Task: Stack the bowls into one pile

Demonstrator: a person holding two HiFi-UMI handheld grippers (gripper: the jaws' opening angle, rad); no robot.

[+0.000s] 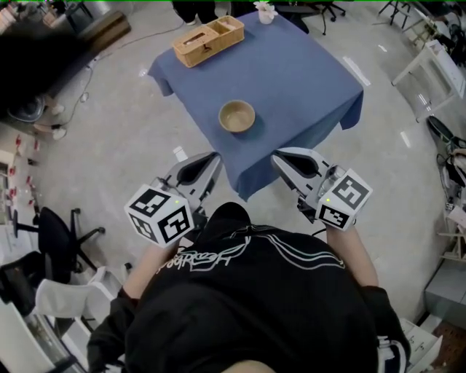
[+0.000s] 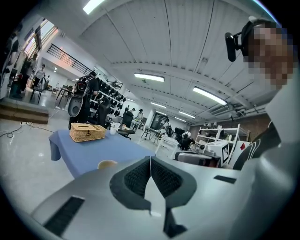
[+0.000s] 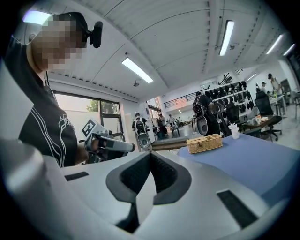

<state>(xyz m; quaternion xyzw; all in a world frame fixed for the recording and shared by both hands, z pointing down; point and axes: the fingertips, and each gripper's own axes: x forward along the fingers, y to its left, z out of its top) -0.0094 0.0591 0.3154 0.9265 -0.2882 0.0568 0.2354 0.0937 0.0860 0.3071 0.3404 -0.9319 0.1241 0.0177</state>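
Note:
One tan wooden bowl (image 1: 237, 116) sits on the blue-clothed table (image 1: 306, 80), towards its near corner; whether it is a single bowl or a pile I cannot tell. In the left gripper view only the bowl's rim (image 2: 107, 164) peeks over the jaws. My left gripper (image 1: 209, 160) and right gripper (image 1: 282, 159) hover close to my body, short of the table's near corner, one on each side of it. Both are shut with nothing between the pads. The left gripper's jaws (image 2: 150, 160) meet at the tip, and so do the right gripper's jaws (image 3: 150, 157).
A wicker basket (image 1: 207, 40) stands at the table's far left corner, and a small white item (image 1: 266, 11) at the far edge. Grey floor surrounds the table. An office chair (image 1: 62, 237) stands to my left, and shelving (image 1: 437, 73) to the right.

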